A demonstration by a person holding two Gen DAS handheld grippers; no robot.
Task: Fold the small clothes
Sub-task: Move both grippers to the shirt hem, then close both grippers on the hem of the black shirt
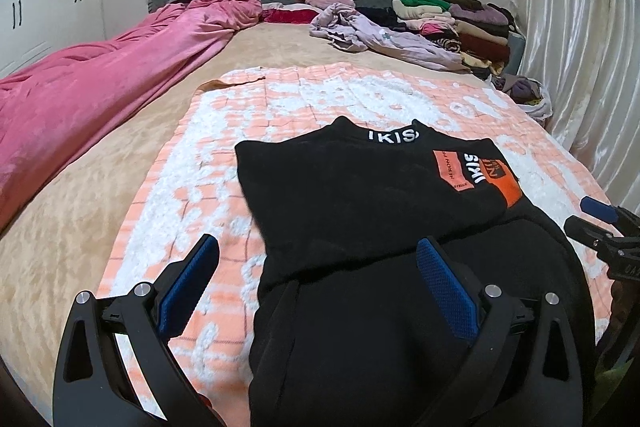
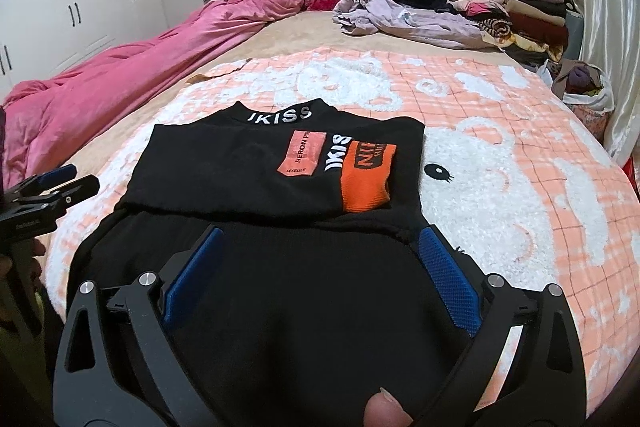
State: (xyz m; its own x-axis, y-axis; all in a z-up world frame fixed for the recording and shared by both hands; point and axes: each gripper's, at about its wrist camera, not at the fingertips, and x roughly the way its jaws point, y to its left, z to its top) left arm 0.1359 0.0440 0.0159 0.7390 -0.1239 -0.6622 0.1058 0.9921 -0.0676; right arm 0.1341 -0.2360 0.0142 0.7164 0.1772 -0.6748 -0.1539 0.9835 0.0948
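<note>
While the black top point(image 2: 256, 171) lies half-folded, both grippers — left point(image 1: 316, 279), right point(image 2: 320, 267) — hover level, fingers wide.

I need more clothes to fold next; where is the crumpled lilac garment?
In both views the lilac garment lies at the far right of the bed, beyond the black top, beside the stacked folded clothes.

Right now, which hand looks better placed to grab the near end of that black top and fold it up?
Probably the right gripper: its open fingers sit over the black top. The left gripper straddles only its left edge, half over the blanket.
</note>
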